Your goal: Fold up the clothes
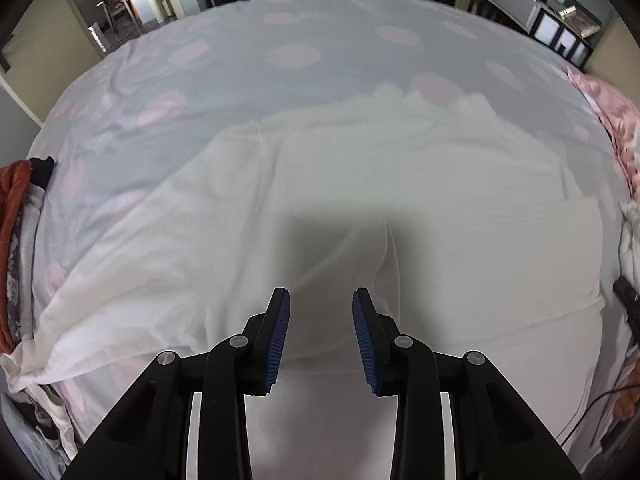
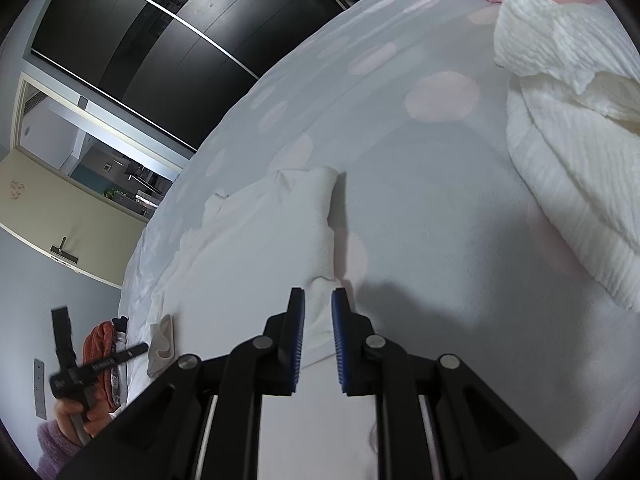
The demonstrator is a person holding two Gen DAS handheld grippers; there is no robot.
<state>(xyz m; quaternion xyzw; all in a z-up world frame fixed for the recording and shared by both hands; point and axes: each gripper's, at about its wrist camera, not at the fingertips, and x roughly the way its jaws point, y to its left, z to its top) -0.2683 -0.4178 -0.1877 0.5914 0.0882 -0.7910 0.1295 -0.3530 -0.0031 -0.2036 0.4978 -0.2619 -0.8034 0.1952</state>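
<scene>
the thin white cotton garment (image 1: 320, 184) was lying spread out flat on the bed (image 1: 224, 64) with the pale sheet with pink dots, pretty much in the middle of it. the left tool (image 1: 321, 300) hung right above the garment's near part, pointing steeply down, pads apart with nothing between them, only its shadow on the cloth. the right tool (image 2: 317, 300) was over by the garment's right edge, pads pinched onto a bunched fold of that same white fabric (image 2: 320, 320).

left of the garment there was a pile of clothes with an orange-red knit piece (image 1: 14, 216) hanging off the bed's edge, and to the right of the garment a white ribbed blanket (image 2: 560, 184) all heaped up.

my guess is the step was getting a second grip so a side could be folded over. to do it well i'd drop the left tool onto a seam or edge, not the flat middle, and grab only the top layer. thin cloth like that slips and drags the sheet along, so i'd keep both grips level and pull taut before laying it over.
</scene>
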